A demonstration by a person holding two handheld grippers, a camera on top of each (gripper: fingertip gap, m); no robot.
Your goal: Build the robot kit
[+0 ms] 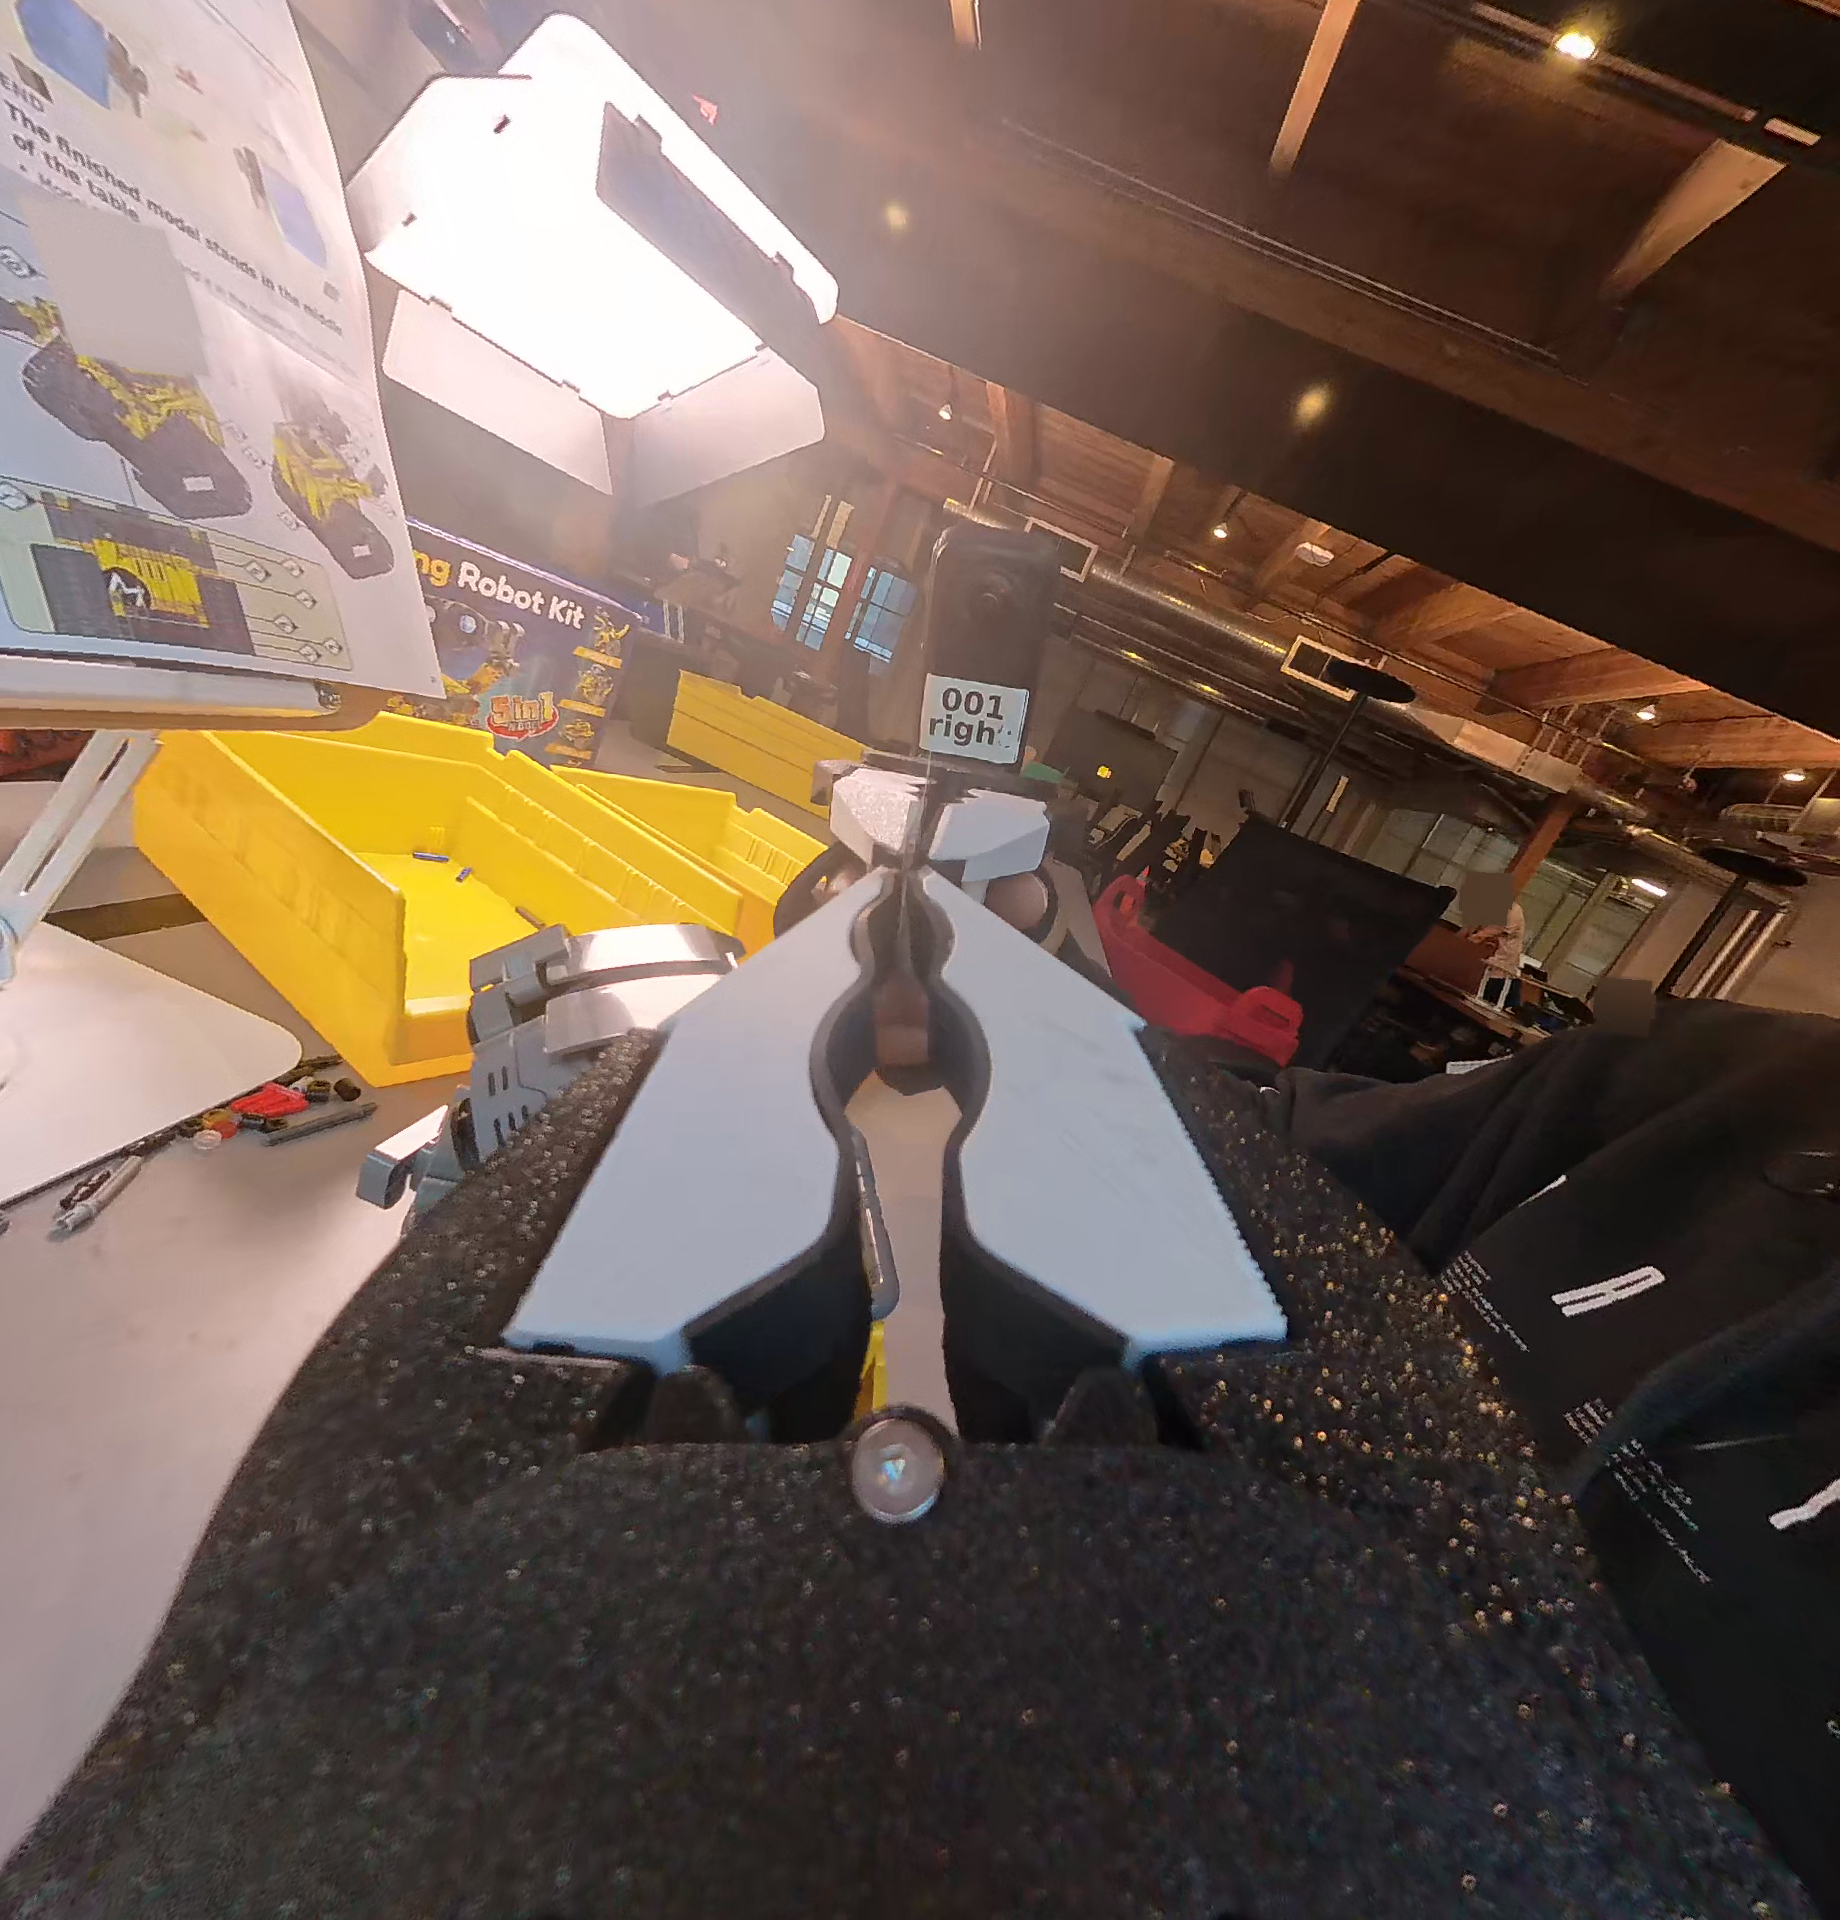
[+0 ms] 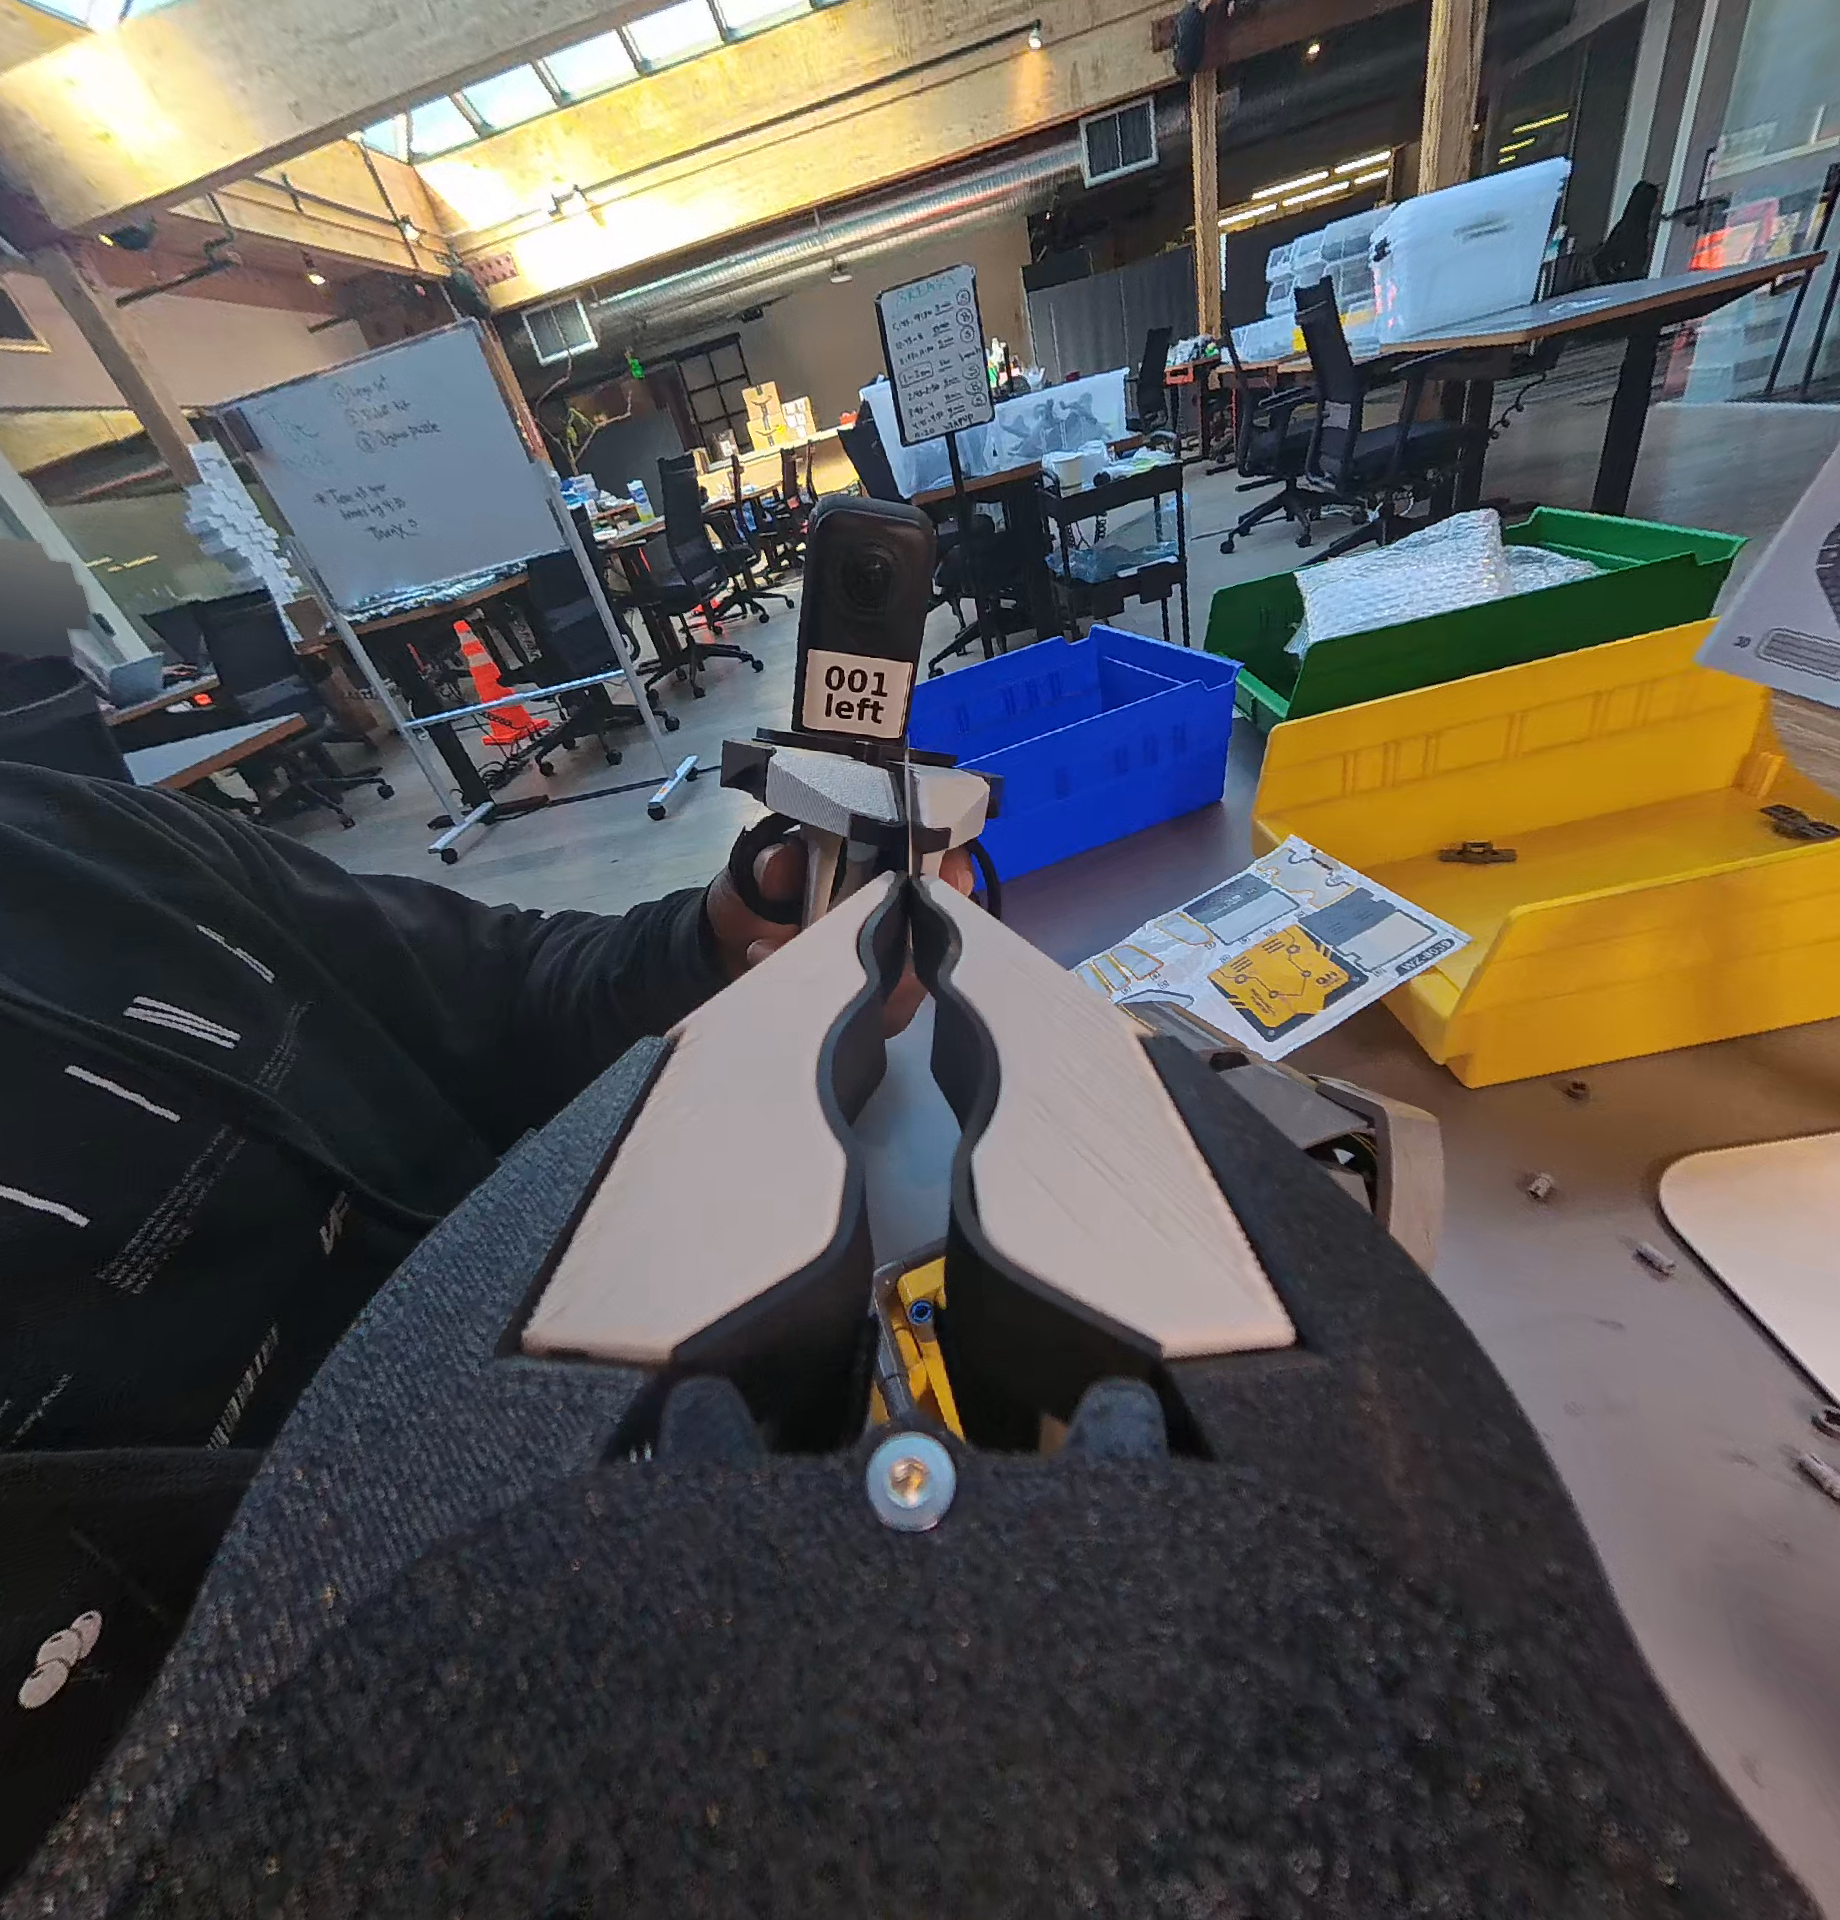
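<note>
My left gripper [image 1: 900,894] and right gripper [image 2: 908,894] faced each other, both closed on a thin sheet [image 1: 914,831] seen edge-on, above the grey-and-yellow model [image 1: 542,997] on the counter [image 1: 116,1403]. I judged gentle, even tension wisest.

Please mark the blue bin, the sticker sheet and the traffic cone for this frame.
blue bin [image 2: 1077,753]: right wrist view, on its front wall.
sticker sheet [image 2: 1274,961]: right wrist view, on its yellow middle panel.
traffic cone [image 2: 495,691]: right wrist view, on its orange body.
</note>
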